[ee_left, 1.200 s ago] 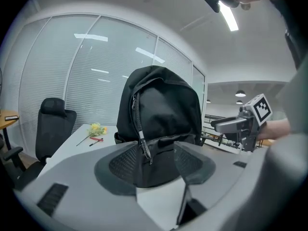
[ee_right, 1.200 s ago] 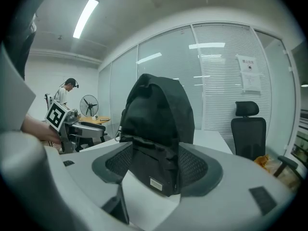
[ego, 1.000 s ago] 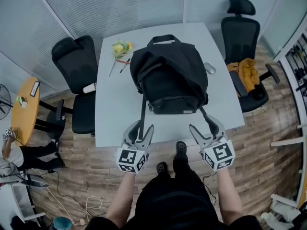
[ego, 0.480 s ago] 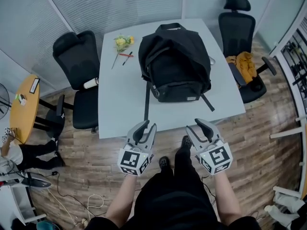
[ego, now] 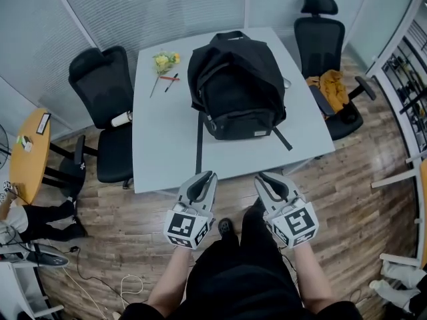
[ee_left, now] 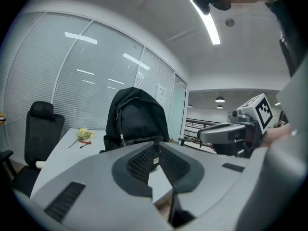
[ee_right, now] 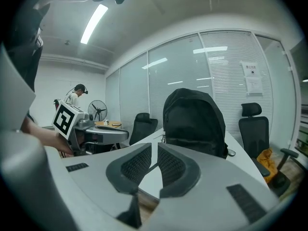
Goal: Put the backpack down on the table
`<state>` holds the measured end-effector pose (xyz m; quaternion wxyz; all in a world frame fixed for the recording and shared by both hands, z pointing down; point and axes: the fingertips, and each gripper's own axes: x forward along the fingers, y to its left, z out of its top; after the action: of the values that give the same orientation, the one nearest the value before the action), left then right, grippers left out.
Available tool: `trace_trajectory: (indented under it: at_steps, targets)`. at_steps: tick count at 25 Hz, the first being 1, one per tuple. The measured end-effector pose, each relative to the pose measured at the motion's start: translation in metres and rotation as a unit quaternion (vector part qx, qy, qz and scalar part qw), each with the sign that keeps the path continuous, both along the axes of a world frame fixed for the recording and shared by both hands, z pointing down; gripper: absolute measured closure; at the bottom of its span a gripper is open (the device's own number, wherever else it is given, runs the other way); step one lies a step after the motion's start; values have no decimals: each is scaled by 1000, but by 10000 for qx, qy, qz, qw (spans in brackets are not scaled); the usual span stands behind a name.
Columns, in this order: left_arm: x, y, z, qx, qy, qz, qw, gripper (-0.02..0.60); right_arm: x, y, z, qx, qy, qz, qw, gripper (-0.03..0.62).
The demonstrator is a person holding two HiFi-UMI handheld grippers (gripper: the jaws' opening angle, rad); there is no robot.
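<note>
no wording can be read anywhere. a white notice [ee_right: 252, 79] on the glass wall [ee_right: 216, 71] has print too small to make out, and the pale tag [ego: 259, 133] on the backpack [ego: 235, 79] is likewise illegible.

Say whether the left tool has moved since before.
Yes: the left tool drew back to the near edge of the table, jaws just closing on nothing.

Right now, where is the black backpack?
In the head view, the backpack rests on the grey table, towards its right half, with the yellow flowers to its left.
</note>
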<state>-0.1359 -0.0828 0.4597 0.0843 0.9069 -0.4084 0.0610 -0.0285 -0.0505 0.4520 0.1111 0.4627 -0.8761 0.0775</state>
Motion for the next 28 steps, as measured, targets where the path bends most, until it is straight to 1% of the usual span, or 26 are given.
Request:
trace_trajectory:
  at_steps: [1,11,15,20,28]
  targets:
    - [2,1,0,1,4,21,10000,552,0,2,0,-1,4,-5,10000,550]
    - [20,6,-6,31,-5,232,9997,577,5,5,0,-74,-218,5,9997,583]
    - [27,8,-2,-45,-30,323,9995,580,5,6,2,-99,-244,-73,9996,583]
    - [31,9,1,-97,-79,417,9991,580,8,6,4,-134,-237,-18,9996,585]
    - [27,7,-2,-85,-120,475,9988,580,4,5,2,-118,-225,25,9997,585]
